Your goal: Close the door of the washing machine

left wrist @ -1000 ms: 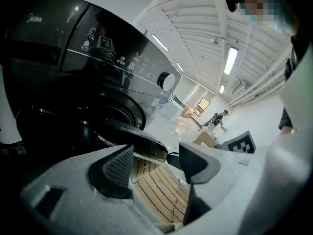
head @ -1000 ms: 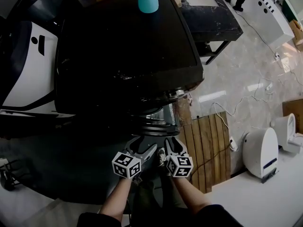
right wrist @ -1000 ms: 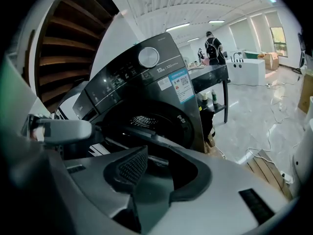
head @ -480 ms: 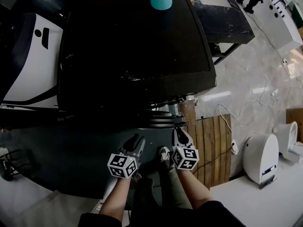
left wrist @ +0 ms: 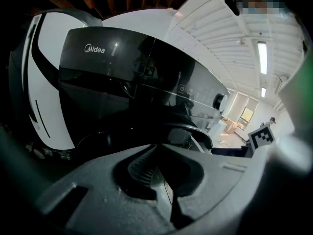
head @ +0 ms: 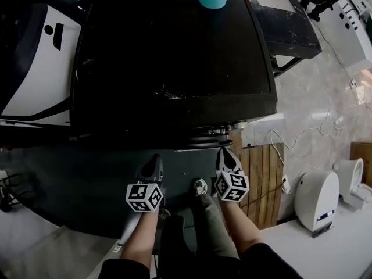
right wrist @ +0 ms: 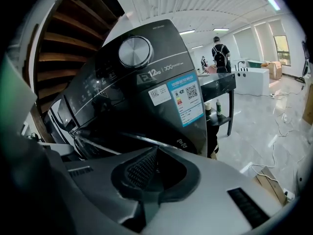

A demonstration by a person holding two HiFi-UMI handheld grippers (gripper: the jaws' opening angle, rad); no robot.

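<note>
Pale marble floor (head: 317, 92) surrounds a black washing machine (head: 174, 68), seen from above. Its door (head: 212, 138) shows only as a chrome rim under the machine's front edge, and whether it has latched is unclear. The left gripper (head: 153, 163) and right gripper (head: 226, 156) sit just before it, wider apart than a second ago. Both sets of jaws have just closed together on nothing, likely ready to push.

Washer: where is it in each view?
Head view: washer fills the upper centre, seen from above.
Left gripper view: washer at centre, front side showing.
Right gripper view: washer centre-left, tilted.
Shared landmark: knob, in both gripper views.
</note>
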